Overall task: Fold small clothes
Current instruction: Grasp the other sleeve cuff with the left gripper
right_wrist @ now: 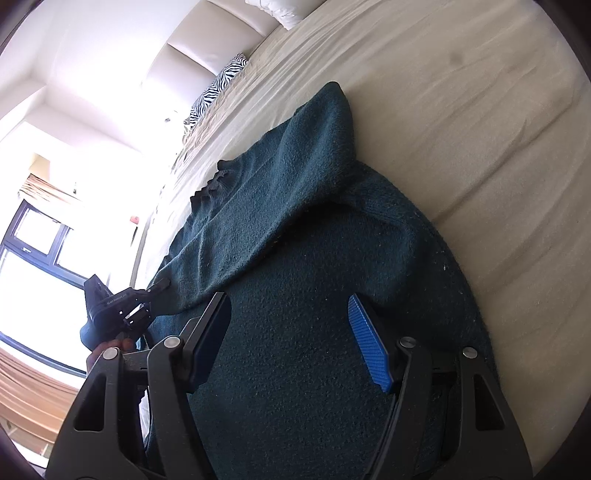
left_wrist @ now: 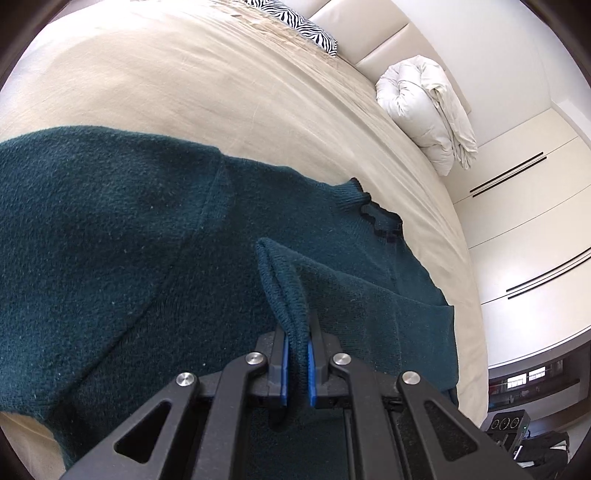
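Beige bedsheet [left_wrist: 155,85] under teal sweater [left_wrist: 110,229]: left gripper [left_wrist: 295,354] clamps its ribbed cuff [left_wrist: 284,295]; right gripper [right_wrist: 291,343] gapes empty. Carry cuff flat across body.

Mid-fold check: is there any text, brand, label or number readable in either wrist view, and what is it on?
No text can be read for certain.
Left gripper, seen from the right wrist: small pale lettering on its black body, too small and blurred to quote.
Dark device on the floor past the bed: round dials, no legible marks.
Teal sweater, zebra-print cushion, white duvet: no label or writing visible.
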